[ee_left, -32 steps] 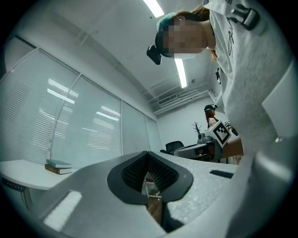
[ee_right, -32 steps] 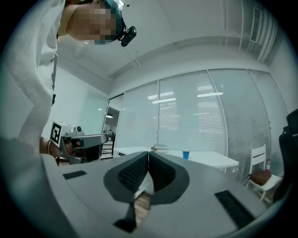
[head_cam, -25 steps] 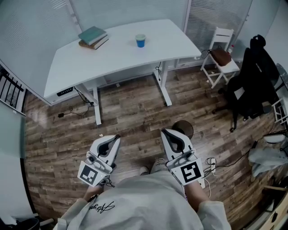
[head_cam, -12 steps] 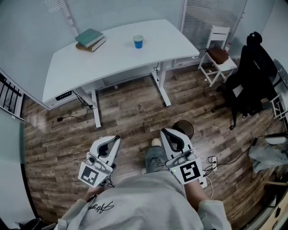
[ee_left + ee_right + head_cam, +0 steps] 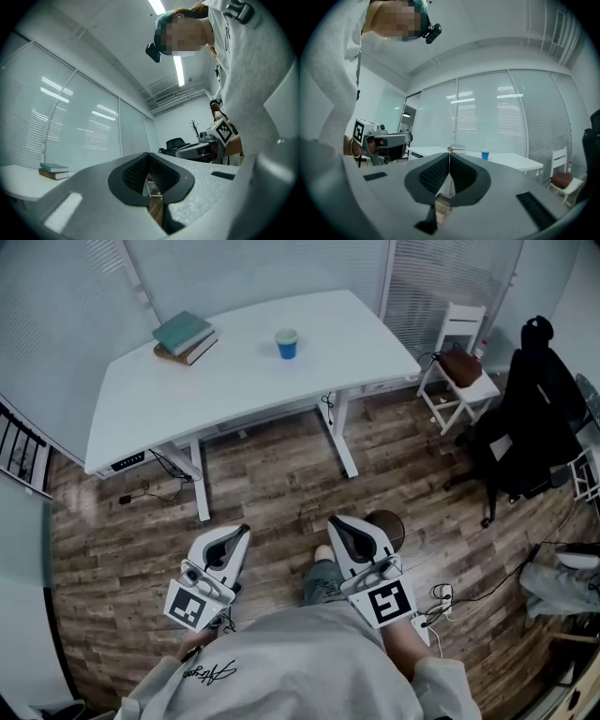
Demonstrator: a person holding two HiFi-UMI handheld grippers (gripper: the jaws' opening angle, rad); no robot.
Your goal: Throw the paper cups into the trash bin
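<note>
At twelve o'clock from the person, on the far half of the white rectangular bench [image 5: 141, 399], stands the blue paper cup [image 5: 287, 343] — upright and untouched, with a stack of two books [image 5: 185, 337] well apart at its nine o'clock. By my judgement nothing of the task is done yet. The one cup in sight has to be fetched and carried to the small dark round trash bin [image 5: 392, 521]. That bin sits on the wood floor [image 5: 272, 484] just beside the right gripper [image 5: 334, 520], at its two o'clock.

Neither gripper carries anything — the left gripper [image 5: 245, 527] and the right one each have their jaws pressed together with nothing between them.

Only the head view shows the bin. The right gripper view shows the cup on the bench at one o'clock of its closed jaws, with the books nearby. The left gripper view catches the books at nine o'clock, but no cup.
</note>
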